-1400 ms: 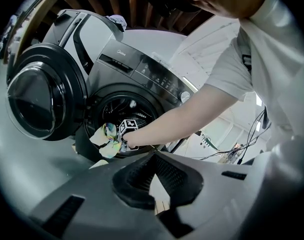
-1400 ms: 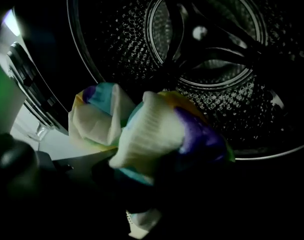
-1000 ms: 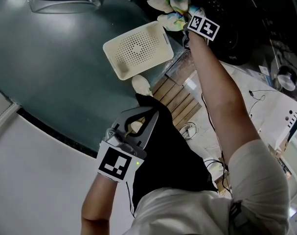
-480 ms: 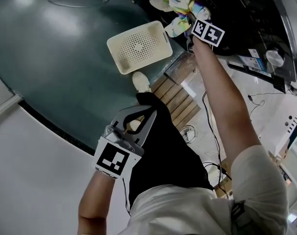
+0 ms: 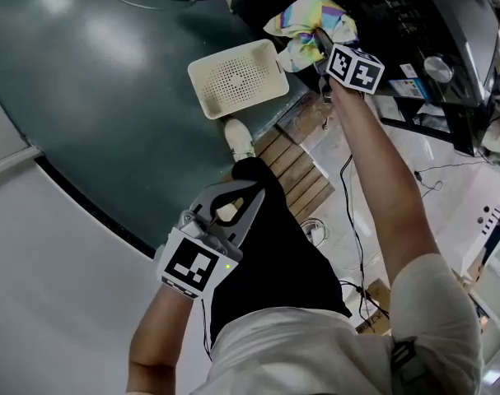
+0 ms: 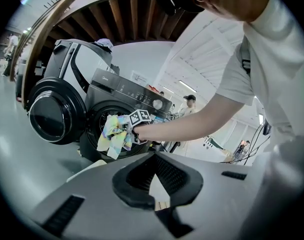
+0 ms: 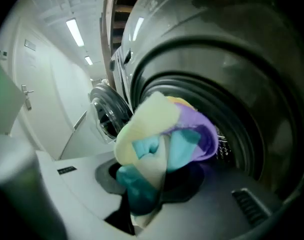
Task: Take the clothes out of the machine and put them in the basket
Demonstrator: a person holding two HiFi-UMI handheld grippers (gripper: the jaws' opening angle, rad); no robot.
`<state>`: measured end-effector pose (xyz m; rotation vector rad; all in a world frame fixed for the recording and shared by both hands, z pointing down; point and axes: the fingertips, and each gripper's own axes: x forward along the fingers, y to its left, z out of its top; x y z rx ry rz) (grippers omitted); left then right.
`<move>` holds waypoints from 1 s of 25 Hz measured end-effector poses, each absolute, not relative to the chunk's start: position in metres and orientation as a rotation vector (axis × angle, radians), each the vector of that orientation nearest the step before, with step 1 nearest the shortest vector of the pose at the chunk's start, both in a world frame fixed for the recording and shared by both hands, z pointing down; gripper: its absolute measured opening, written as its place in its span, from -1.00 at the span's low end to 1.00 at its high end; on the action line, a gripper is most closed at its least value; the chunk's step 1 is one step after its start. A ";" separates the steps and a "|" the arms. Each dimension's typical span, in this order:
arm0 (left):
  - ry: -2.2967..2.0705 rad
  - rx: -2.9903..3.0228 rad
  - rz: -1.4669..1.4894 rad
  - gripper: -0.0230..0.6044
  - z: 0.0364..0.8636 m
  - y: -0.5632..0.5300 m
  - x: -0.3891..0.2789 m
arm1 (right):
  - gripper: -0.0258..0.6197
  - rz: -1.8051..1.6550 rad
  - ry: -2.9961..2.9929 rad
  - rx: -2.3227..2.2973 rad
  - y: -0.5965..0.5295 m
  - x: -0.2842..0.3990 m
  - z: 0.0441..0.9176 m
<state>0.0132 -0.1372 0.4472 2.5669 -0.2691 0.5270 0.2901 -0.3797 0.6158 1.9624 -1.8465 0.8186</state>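
**Right gripper gripping cloth at the drum mouth**

You are clamping the right gripper (image 5: 320, 41) narrowly on a bunched pastel yellow, blue and purple cloth (image 5: 307, 19). The cloth is hanging off its jaws, just in front of the dark front-loading washing machine (image 6: 125, 90). The cream perforated plastic basket (image 5: 202, 74) is sitting on the floor beside and below that gripper. Your left gripper (image 5: 248, 200) is hovering well apart from it, jaws together, gripping nothing.

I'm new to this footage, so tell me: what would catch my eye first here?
A brightly coloured garment, yellow, turquoise and purple, is bunched in the right gripper just in front of the open mouth of the dark washing machine. Beside it on the grey floor sits an empty cream basket with a perforated bottom.
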 end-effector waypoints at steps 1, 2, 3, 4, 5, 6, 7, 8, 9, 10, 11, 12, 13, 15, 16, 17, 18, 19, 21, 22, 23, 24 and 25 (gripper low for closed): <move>-0.269 2.564 0.520 -0.94 0.444 -0.132 0.011 | -0.51 0.813 -1.868 1.947 -0.376 0.284 0.608; -0.270 2.564 0.517 -0.94 0.442 -0.127 0.008 | -0.51 0.808 -1.890 1.929 -0.372 0.278 0.600; -0.274 2.565 0.516 -0.94 0.440 -0.122 0.006 | -0.51 0.804 -1.912 1.909 -0.369 0.273 0.593; -0.280 2.567 0.517 -0.94 0.439 -0.119 0.003 | -0.51 0.798 -1.935 1.891 -0.365 0.268 0.586; -0.286 2.569 0.514 -0.94 0.439 -0.116 0.001 | -0.51 0.791 -1.958 1.875 -0.363 0.263 0.579; -0.294 2.569 0.511 -0.94 0.438 -0.113 -0.003 | -0.51 0.784 -1.981 1.861 -0.360 0.257 0.571; -0.301 2.568 0.507 -0.94 0.438 -0.110 -0.007 | -0.51 0.779 -2.004 1.848 -0.358 0.249 0.565; -0.310 2.566 0.504 -0.94 0.438 -0.107 -0.013 | -0.51 0.772 -2.026 1.836 -0.355 0.240 0.560; -0.318 2.564 0.500 -0.94 0.439 -0.104 -0.019 | -0.51 0.765 -2.045 1.823 -0.354 0.230 0.556; -0.326 2.561 0.495 -0.94 0.441 -0.102 -0.025 | -0.51 0.759 -2.061 1.809 -0.352 0.220 0.554; -0.334 2.560 0.490 -0.94 0.442 -0.099 -0.030 | -0.51 0.753 -2.073 1.795 -0.350 0.210 0.554; -0.341 2.560 0.487 -0.94 0.442 -0.097 -0.033 | -0.51 0.747 -2.081 1.780 -0.349 0.202 0.553; -0.349 2.560 0.487 -0.94 0.441 -0.095 -0.035 | -0.51 0.742 -2.090 1.762 -0.348 0.195 0.553; -0.368 2.560 0.490 -0.94 0.435 -0.090 -0.037 | -0.51 0.742 -2.115 1.728 -0.347 0.181 0.552; -0.379 2.558 0.490 -0.94 0.432 -0.087 -0.039 | -0.51 0.747 -2.122 1.711 -0.346 0.174 0.553; -0.390 2.555 0.489 -0.94 0.431 -0.085 -0.042 | -0.51 0.753 -2.126 1.696 -0.344 0.167 0.556; -0.401 2.552 0.490 -0.94 0.431 -0.083 -0.046 | -0.51 0.758 -2.129 1.681 -0.342 0.160 0.560; -0.412 2.546 0.491 -0.94 0.432 -0.081 -0.051 | -0.51 0.761 -2.132 1.666 -0.341 0.153 0.565; -0.439 2.533 0.492 -0.94 0.436 -0.079 -0.060 | -0.51 0.767 -2.140 1.637 -0.340 0.138 0.578; -0.452 2.525 0.492 -0.94 0.438 -0.078 -0.064 | -0.51 0.771 -2.143 1.622 -0.340 0.131 0.585; -0.464 2.517 0.492 -0.94 0.440 -0.077 -0.067 | -0.51 0.775 -2.144 1.607 -0.339 0.124 0.593; -0.475 2.508 0.491 -0.94 0.443 -0.076 -0.070 | -0.51 0.778 -2.142 1.591 -0.338 0.119 0.601; -0.486 2.499 0.490 -0.94 0.445 -0.076 -0.073 | -0.51 0.779 -2.138 1.574 -0.337 0.113 0.610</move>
